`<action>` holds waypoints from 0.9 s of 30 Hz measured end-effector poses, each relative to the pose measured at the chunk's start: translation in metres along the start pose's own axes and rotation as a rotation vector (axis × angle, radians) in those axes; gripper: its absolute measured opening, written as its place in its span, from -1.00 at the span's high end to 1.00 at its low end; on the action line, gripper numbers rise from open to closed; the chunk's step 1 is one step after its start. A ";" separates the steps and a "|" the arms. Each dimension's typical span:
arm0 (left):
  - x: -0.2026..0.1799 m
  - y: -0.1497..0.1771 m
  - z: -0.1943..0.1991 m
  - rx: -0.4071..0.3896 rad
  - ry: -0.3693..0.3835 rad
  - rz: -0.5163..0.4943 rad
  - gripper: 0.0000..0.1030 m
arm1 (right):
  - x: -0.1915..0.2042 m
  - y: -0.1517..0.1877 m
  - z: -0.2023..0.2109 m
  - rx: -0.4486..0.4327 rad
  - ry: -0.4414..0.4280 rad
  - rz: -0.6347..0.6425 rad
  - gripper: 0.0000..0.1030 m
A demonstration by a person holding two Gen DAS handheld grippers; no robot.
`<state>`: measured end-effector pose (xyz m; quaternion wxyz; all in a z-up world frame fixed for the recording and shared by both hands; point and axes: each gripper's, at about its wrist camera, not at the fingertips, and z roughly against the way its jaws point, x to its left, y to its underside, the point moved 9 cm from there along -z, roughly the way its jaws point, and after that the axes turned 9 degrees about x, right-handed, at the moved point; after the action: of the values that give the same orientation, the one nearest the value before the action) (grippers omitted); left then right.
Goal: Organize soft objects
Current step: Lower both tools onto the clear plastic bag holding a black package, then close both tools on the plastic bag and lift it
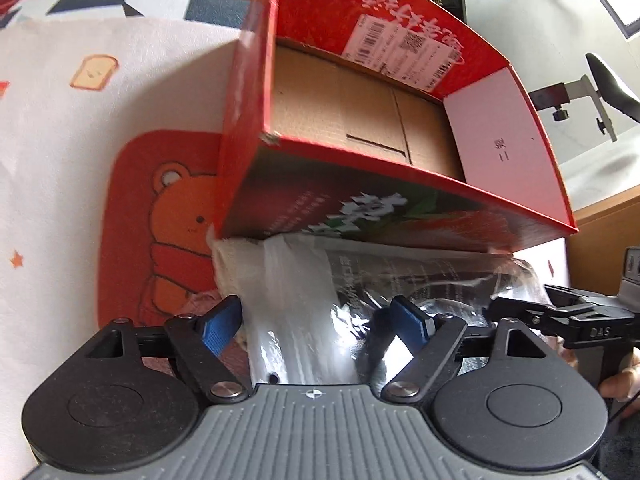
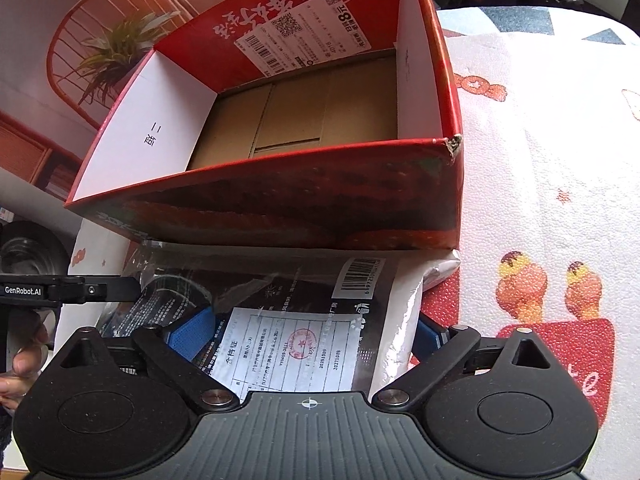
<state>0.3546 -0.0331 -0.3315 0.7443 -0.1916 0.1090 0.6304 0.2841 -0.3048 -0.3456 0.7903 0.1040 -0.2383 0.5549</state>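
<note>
A soft item sealed in a clear plastic bag with black printing and a white certificate slip lies in front of an open red cardboard box. My left gripper is shut on one end of the bag, its blue pads pressing the plastic. My right gripper is shut on the other end, over the slip. The box stands open, with only bare brown cardboard on its floor. The bag's far edge touches the box's near wall.
A white cloth printed with a bear and toast covers the surface. Cartoon prints show right of the box. The other gripper's black arm reaches in from the right; a potted plant stands behind.
</note>
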 end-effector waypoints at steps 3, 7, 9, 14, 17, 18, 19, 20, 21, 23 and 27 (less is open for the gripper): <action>0.004 0.001 -0.003 0.016 0.060 0.052 -0.59 | 0.000 0.001 0.000 -0.010 0.002 -0.001 -0.87; -0.014 0.007 -0.006 0.012 0.085 0.038 -0.60 | 0.003 0.002 0.001 -0.022 0.008 -0.001 -0.79; -0.022 0.008 0.002 -0.011 0.063 -0.017 -0.48 | 0.008 0.003 0.006 -0.030 0.012 0.018 -0.67; -0.039 0.011 0.031 -0.056 0.049 -0.164 -0.12 | 0.019 0.010 0.025 -0.048 -0.034 0.046 -0.40; -0.045 0.016 0.045 -0.095 0.019 -0.247 -0.07 | 0.026 0.012 0.039 -0.082 -0.046 0.071 -0.28; -0.048 0.018 0.051 -0.112 0.010 -0.270 -0.06 | 0.029 0.012 0.045 -0.097 -0.053 0.082 -0.24; -0.049 0.019 0.055 -0.128 0.003 -0.288 -0.05 | 0.031 0.013 0.050 -0.110 -0.056 0.093 -0.21; -0.051 0.020 0.060 -0.145 0.000 -0.301 -0.04 | 0.034 0.013 0.056 -0.124 -0.057 0.108 -0.17; -0.054 0.021 0.066 -0.162 0.000 -0.310 -0.03 | 0.036 0.013 0.062 -0.138 -0.057 0.123 -0.16; -0.058 0.024 0.079 -0.204 0.002 -0.327 -0.03 | 0.042 0.011 0.077 -0.172 -0.053 0.157 -0.15; -0.073 0.019 0.103 -0.294 -0.018 -0.365 -0.03 | 0.056 0.002 0.109 -0.258 -0.034 0.224 -0.11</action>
<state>0.3142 -0.0523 -0.2124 0.8110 -0.3087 -0.0271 0.4962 0.2685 -0.3044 -0.2240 0.7263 -0.0162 -0.3311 0.6022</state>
